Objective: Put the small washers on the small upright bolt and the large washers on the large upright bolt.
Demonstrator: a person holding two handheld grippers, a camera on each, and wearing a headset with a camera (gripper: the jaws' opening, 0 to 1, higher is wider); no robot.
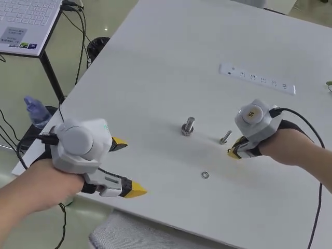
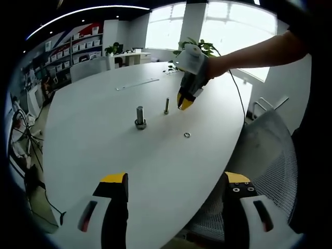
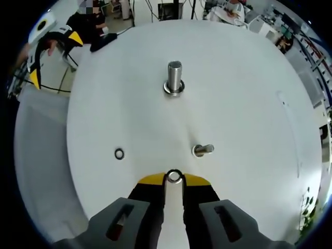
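Note:
The large upright bolt [image 1: 188, 126] [image 2: 140, 118] [image 3: 175, 78] stands mid-table with a washer around its base. To its right stands the small bolt [image 1: 225, 137] [image 2: 166, 106] [image 3: 203, 150], leaning a little. My right gripper [image 1: 236, 150] [image 2: 184, 101] [image 3: 174, 179] sits just beside the small bolt, shut on a washer [image 3: 174, 176] pinched at its yellow tips. One loose washer [image 1: 205, 175] [image 2: 187, 135] [image 3: 119, 153] lies flat on the table nearer me. Near the table's front left edge my left gripper [image 1: 127, 167] [image 2: 176, 179] [image 3: 54, 57] is held open with nothing between its jaws.
A white power strip [image 1: 257, 79] lies at the back right of the white table [image 1: 155, 67]. A laptop [image 1: 26, 23] on a stand and cables are off the table's left side. A grey mesh chair [image 1: 135, 233] is at the front edge.

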